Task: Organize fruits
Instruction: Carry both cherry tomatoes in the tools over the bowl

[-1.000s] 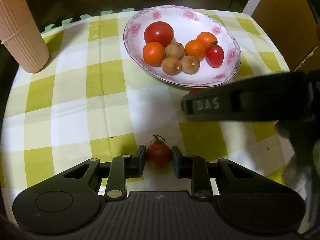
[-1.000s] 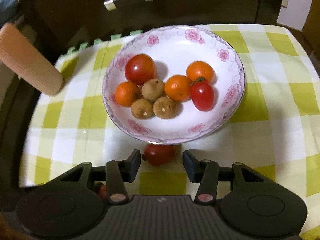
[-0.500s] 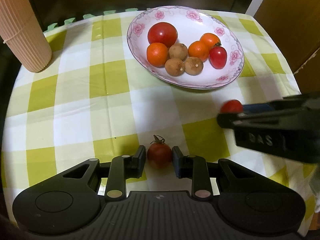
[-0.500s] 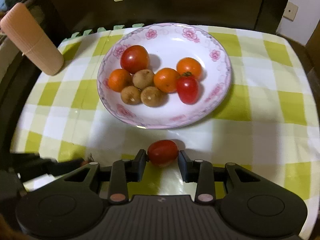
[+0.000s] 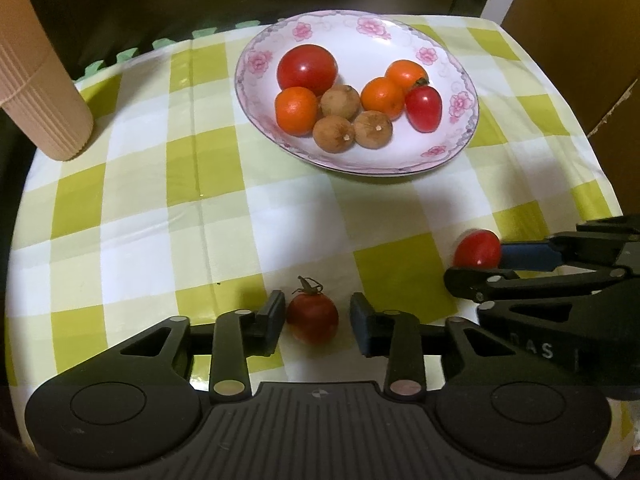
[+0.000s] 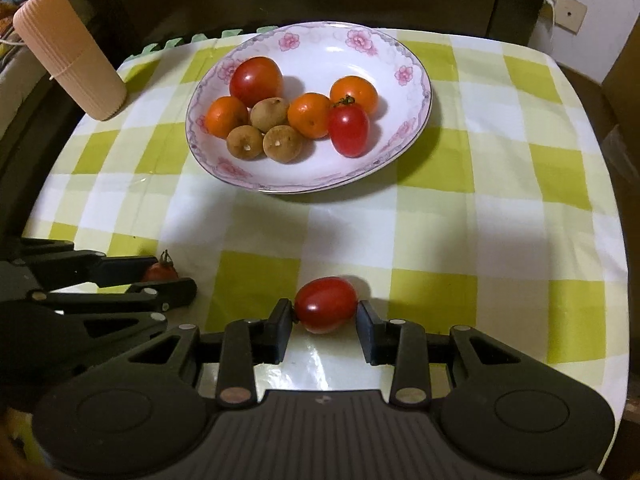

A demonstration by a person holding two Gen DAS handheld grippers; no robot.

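A white floral plate (image 5: 460, 148) (image 6: 404, 144) holds tomatoes, oranges and brown longans. A small stemmed cherry tomato (image 5: 312, 317) lies on the checked cloth between the jaws of my left gripper (image 5: 315, 323), with gaps on both sides. It also shows in the right wrist view (image 6: 160, 271). An oval red tomato (image 6: 326, 304) sits between the jaws of my right gripper (image 6: 325, 320), which are shut on it and hold it just above the cloth. It also shows in the left wrist view (image 5: 478, 248).
A ribbed beige cylinder (image 5: 38, 92) (image 6: 72, 56) stands at the far left of the table. The green and white cloth (image 5: 160, 200) covers a small table with edges close on all sides. Dark furniture stands behind.
My right gripper pulled back from under the plate's rim toward the near edge, closing on the oval tomato. My left gripper's jaws opened slightly around the stemmed tomato.
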